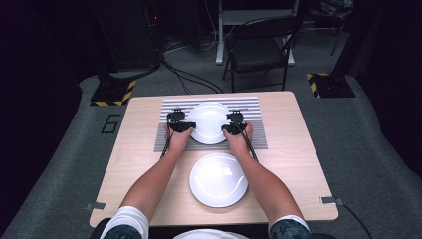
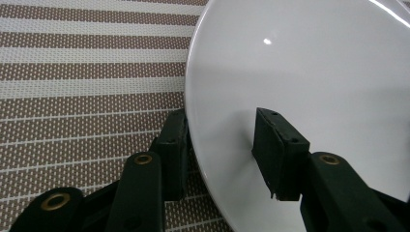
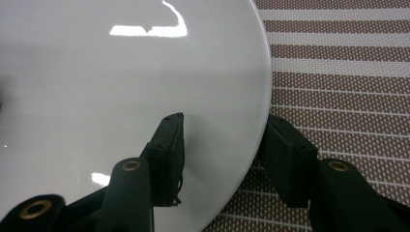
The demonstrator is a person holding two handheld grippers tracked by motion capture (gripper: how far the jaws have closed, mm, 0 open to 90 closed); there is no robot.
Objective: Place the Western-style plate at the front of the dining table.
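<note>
Tools (image 1: 180,125) (image 1: 233,127) straddle empty plate (image 1: 208,119).

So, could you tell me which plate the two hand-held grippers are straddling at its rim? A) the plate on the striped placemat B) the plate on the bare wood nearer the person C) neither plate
A: the left hand-held gripper and right hand-held gripper straddle opposite rims of the plate on the striped placemat.

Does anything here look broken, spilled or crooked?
Nothing stands out. Both round white plates, one on the striped placemat and one nearer the person, look whole and clean. The left tool and right tool straddle the far plate's rim.
</note>
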